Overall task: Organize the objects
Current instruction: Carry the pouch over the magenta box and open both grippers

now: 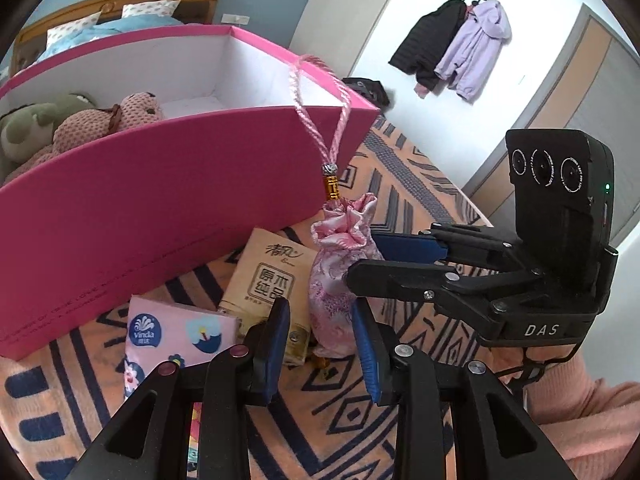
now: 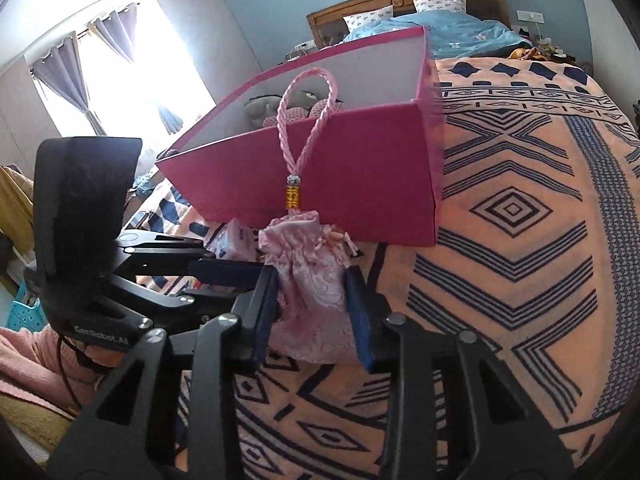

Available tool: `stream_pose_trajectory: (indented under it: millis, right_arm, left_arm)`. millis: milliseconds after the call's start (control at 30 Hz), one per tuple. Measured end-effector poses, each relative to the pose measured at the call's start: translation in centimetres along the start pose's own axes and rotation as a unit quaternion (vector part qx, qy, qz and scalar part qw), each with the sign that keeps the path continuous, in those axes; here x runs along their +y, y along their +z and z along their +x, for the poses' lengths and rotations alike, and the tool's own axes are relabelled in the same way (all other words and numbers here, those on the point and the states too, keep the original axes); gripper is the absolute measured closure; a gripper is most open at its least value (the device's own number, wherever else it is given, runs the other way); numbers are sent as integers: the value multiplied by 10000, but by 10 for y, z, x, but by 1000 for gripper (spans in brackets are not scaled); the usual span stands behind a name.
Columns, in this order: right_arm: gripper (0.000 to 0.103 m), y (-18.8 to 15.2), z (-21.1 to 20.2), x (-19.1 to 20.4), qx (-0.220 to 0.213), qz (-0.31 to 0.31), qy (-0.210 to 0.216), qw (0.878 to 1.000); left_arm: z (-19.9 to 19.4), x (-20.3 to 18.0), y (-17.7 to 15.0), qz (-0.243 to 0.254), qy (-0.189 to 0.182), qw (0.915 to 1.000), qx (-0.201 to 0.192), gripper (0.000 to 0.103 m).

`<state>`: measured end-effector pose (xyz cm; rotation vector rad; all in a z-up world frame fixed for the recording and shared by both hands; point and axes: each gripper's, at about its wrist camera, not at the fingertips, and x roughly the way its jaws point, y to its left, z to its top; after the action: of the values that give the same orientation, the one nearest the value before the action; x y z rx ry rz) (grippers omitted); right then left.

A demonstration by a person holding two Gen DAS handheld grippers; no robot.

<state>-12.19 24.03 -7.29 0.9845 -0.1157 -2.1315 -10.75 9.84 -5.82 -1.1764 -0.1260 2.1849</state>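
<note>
My right gripper is clamped on the pink satin pouch, held just before the pink box on the bed. Left gripper stands open beside it. Next I'd judge: lift the pouch over the rim, drop it in.

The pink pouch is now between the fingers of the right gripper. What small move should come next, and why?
Probably lift the pink pouch straight up with the right gripper, whose fingers press both its sides. It stands on the blanket in front of the pink box, and its cord rises above the box wall, so it must clear that rim. The left gripper seems open.
</note>
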Motion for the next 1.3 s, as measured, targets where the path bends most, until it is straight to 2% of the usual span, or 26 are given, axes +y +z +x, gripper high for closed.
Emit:
stream_pose_trajectory:
  millis: [167,500,733,1300]
  right_arm:
    - [70,1,-11,6,-135,32,-60,9999]
    - [70,24,-34,24,-501,-119,-8,9987]
    - [70,45,-45,33,-723,-254,30,9971]
    - [70,102,-53,42,-1162,-444,130,9922]
  left_arm:
    - [-7,-8,0,191,-132,9997,-121,54]
    - [-35,-21,9,510,-209,9970,-538,56]
    - [-56,-24,27,622,-116,9943,-864,68]
    - [-82,-18,75,827,391,9870,-1323,68]
